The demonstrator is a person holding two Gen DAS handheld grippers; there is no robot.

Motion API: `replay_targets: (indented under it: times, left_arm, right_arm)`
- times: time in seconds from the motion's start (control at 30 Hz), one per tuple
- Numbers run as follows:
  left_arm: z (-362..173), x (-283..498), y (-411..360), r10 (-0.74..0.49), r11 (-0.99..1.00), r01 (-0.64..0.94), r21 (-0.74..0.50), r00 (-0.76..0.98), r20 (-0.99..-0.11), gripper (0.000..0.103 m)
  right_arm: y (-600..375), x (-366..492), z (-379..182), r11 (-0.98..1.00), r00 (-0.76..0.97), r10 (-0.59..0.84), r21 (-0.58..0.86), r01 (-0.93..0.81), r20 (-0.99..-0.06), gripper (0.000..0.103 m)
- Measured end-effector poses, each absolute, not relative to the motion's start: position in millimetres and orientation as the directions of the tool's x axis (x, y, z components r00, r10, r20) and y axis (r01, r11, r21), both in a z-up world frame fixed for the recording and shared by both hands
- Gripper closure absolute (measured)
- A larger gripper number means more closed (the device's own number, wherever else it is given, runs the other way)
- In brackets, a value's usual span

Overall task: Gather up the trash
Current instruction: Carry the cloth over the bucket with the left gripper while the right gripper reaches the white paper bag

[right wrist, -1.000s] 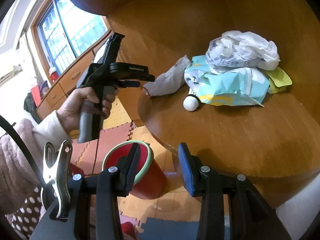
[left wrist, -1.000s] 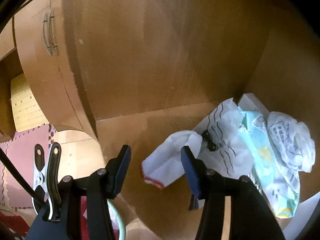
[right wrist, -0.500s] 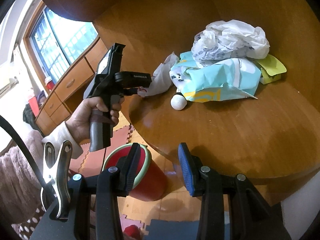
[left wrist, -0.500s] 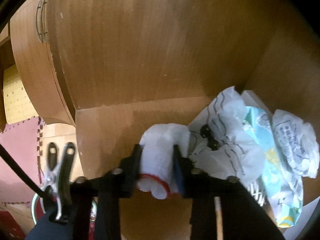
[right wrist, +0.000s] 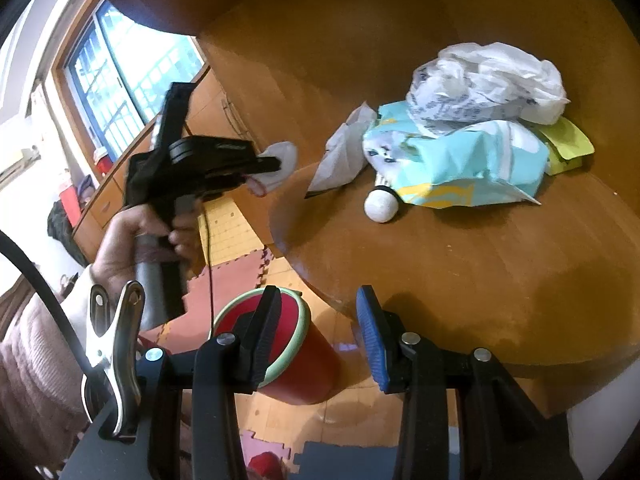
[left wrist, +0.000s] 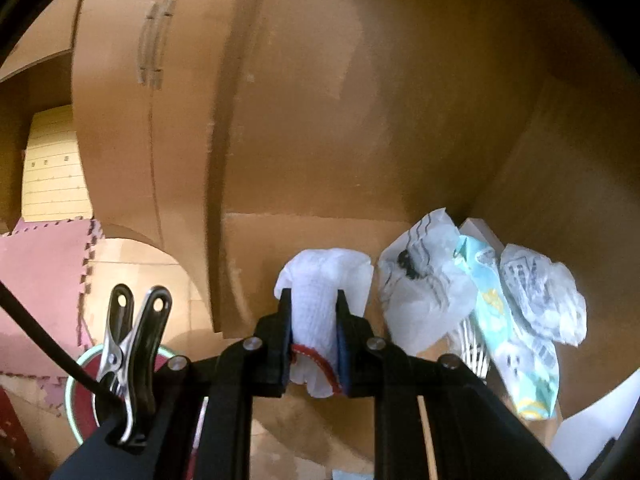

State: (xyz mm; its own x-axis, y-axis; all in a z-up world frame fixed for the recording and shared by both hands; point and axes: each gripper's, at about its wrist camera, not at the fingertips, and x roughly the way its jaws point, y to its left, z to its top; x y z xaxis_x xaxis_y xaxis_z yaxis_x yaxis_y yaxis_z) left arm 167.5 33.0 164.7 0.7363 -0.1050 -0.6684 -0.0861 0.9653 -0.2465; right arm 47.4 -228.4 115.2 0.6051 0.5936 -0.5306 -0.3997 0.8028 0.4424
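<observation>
Left claw (left wrist: 313, 334) just closed tight on crumpled white tissue (left wrist: 316, 300), waffle-textured w/ red edge, lifted clear of desk (right wrist: 460, 264). Right of it: creased white wrapper (left wrist: 424, 300), glossy teal packet (left wrist: 516, 352), wrinkled plastic bag (left wrist: 544, 292); print illegible. Right claw (right wrist: 320, 338) part open, empty. Below: round red bin (right wrist: 296, 356), green rim, partly hidden.

Home room: barred window (right wrist: 120, 76) far left, wooden drawer cabinets (right wrist: 108, 200) under it, foam puzzle mats (right wrist: 236, 276) on floor, round wooden bench (right wrist: 460, 260).
</observation>
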Motion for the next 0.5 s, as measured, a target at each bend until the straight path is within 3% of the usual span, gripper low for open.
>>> replay_targets:
  times: [0.27, 0.5]
  left_arm:
    - [163.8, 107.1, 61.9, -0.007, 0.970, -0.154, -0.185, 0.750, -0.662, 0.085]
    - [128.1, 71.6, 92.5, 0.077, 0.960, -0.241, -0.141, 0.714, -0.696, 0.085]
  right_arm:
    - [-213.3, 47.5, 114.1, 0.812, 0.604, 0.583, 0.419, -0.407, -0.543, 0.063]
    - [-207.8, 41.8, 113.2, 0.822, 0.622, 0.569, 0.392, -0.414, -0.538, 0.063]
